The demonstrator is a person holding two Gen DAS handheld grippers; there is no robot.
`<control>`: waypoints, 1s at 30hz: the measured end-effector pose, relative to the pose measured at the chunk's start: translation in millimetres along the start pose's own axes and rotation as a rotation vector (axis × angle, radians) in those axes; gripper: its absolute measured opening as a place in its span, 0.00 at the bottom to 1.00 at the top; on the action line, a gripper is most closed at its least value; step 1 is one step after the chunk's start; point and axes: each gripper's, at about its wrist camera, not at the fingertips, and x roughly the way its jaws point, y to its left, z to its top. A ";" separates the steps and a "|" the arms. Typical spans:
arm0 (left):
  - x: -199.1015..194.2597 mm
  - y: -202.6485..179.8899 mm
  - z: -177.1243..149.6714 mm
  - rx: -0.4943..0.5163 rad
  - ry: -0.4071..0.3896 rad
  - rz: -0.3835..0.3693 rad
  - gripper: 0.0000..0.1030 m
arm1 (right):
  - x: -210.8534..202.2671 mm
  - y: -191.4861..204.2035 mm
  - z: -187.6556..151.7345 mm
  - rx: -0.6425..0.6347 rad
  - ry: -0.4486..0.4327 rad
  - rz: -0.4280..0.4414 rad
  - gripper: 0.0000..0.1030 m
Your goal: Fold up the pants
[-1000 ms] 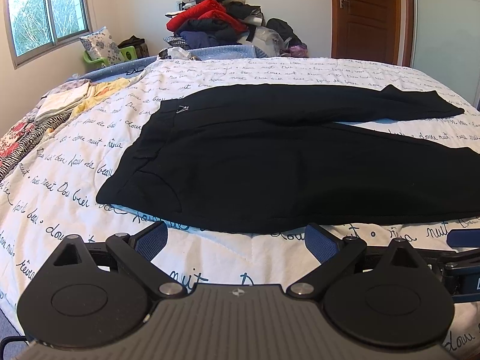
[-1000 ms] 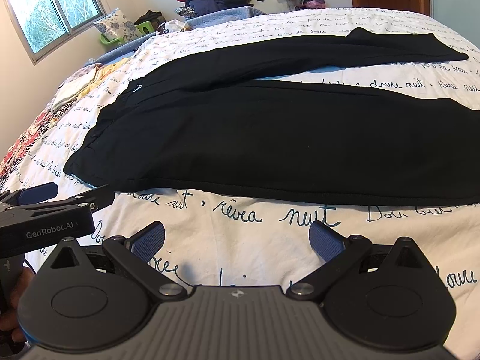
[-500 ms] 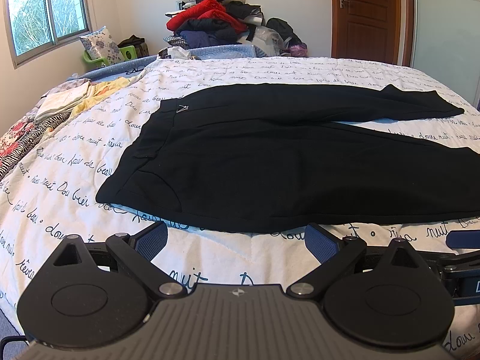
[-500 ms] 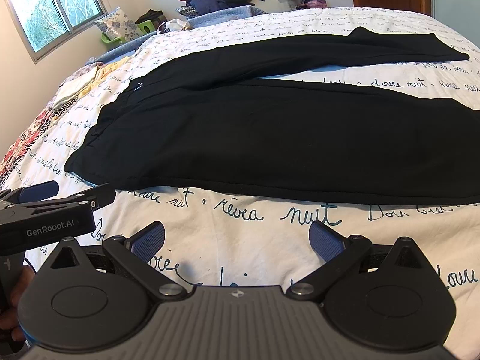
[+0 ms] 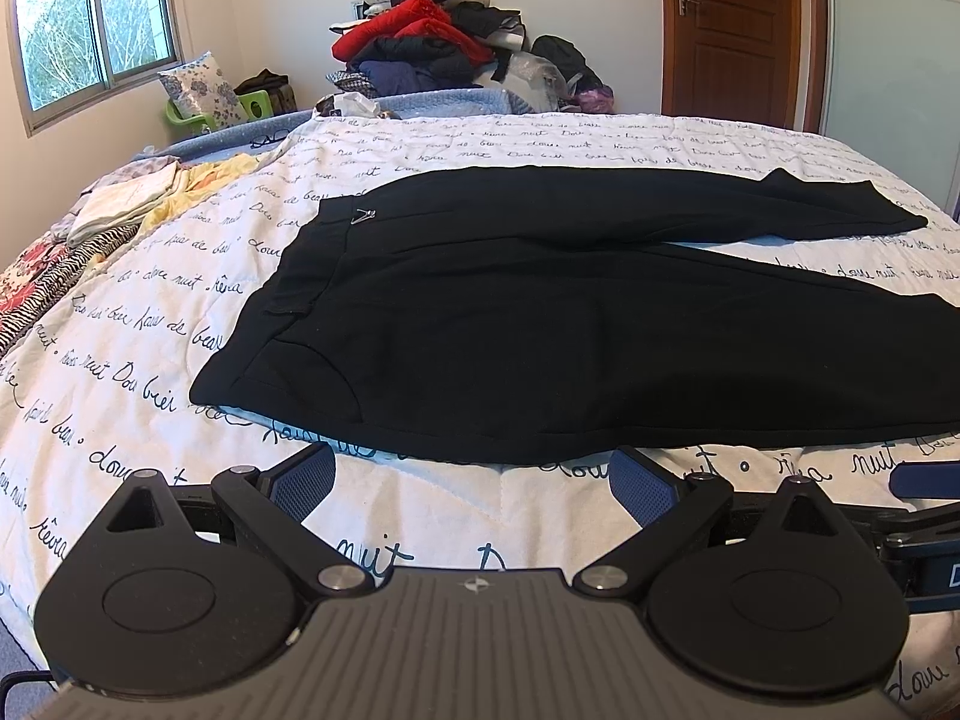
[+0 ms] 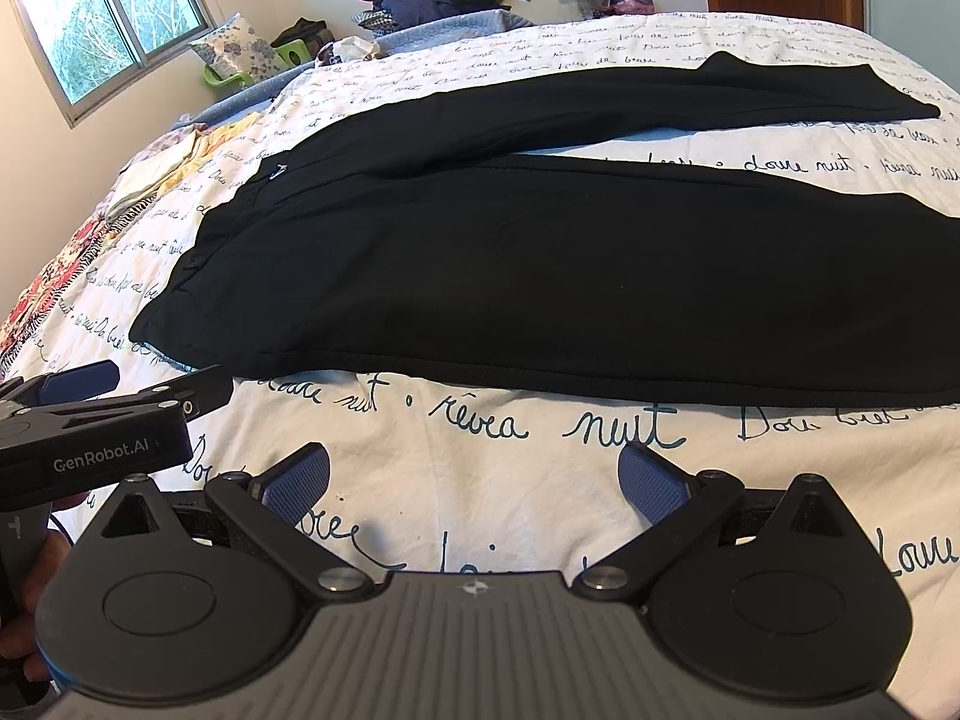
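Observation:
Black pants (image 5: 540,324) lie flat on the bed, waistband to the left, both legs stretched to the right and spread apart in a narrow V. They also show in the right wrist view (image 6: 540,264). My left gripper (image 5: 474,471) is open and empty, just short of the pants' near edge below the hip. My right gripper (image 6: 474,474) is open and empty, over the bedspread a little before the near leg's edge. The left gripper (image 6: 120,390) shows at the left of the right wrist view.
The bed has a white quilt (image 5: 150,324) with dark script writing. Folded cloths (image 5: 126,204) lie at the bed's left side. A pile of clothes (image 5: 432,54) stands behind the bed. A wooden door (image 5: 732,30) is at the back right, a window (image 5: 90,30) at the left.
Both grippers have crept slightly forward toward the pants' near edge; the right one has tilted a little. The pants have not moved.

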 end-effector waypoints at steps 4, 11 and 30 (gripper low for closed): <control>0.0 -0.1 0.0 0.000 -0.001 0.000 0.96 | 0.2 0.8 -1.1 -0.002 0.001 0.002 1.00; 1.9 -1.3 0.4 0.002 0.001 0.000 0.96 | 0.3 0.6 -0.6 -0.002 0.001 0.003 1.00; 37.9 45.8 48.4 -0.093 -0.020 0.043 0.92 | 10.6 27.3 108.5 -0.549 -0.228 0.218 1.00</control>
